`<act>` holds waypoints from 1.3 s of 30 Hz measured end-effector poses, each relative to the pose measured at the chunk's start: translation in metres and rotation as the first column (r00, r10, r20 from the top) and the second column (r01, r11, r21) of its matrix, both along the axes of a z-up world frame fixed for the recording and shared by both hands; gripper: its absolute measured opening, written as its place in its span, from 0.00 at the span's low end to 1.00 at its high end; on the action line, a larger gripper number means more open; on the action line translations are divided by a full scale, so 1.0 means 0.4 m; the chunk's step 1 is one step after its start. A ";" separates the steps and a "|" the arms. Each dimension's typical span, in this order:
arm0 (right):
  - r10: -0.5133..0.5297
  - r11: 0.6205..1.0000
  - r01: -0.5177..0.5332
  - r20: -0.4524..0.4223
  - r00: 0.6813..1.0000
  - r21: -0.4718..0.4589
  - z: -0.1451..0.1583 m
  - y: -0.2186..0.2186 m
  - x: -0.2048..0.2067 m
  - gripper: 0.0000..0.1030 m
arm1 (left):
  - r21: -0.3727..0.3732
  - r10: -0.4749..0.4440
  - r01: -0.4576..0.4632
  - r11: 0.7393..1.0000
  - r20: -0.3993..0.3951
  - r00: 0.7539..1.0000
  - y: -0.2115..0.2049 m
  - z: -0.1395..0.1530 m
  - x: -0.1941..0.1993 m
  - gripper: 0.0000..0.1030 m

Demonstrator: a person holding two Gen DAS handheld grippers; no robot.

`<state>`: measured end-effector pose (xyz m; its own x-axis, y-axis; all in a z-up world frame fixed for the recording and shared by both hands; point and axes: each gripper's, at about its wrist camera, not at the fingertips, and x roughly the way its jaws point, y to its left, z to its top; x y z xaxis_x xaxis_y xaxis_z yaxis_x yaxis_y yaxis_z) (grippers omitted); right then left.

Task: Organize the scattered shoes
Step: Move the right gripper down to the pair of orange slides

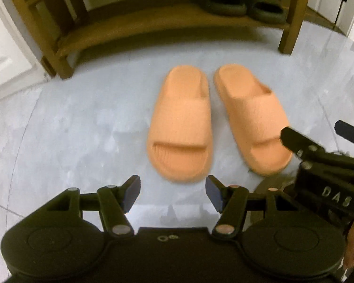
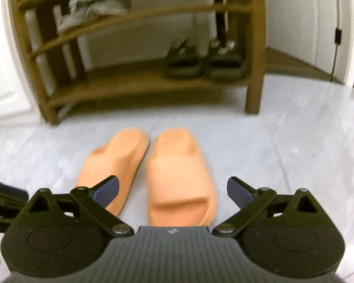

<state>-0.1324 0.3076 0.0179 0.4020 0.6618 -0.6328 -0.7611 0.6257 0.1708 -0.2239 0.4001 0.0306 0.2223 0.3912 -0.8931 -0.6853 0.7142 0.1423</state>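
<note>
Jaws wide on both left gripper and right gripper, ribbed orange foam slides, wooden rack

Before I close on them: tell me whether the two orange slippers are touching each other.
Apart. The left wrist view shows a strip of grey floor running between the left slipper and the right slipper along their whole length.
</note>
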 end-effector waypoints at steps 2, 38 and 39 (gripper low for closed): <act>-0.011 1.000 0.011 -0.028 1.000 -0.004 -0.009 0.017 -0.014 0.96 | 0.004 0.009 -0.009 1.000 -0.004 1.000 0.003 -0.012 -0.024 0.59; -0.116 0.988 0.122 0.061 0.991 -0.093 -0.082 0.139 -0.130 0.96 | -0.050 0.045 -0.045 0.998 -0.001 0.999 0.117 -0.129 -0.109 0.60; -0.119 0.988 0.124 0.055 0.991 -0.088 -0.081 0.138 -0.129 0.96 | -0.048 0.047 -0.047 0.998 -0.003 0.999 0.116 -0.127 -0.110 0.60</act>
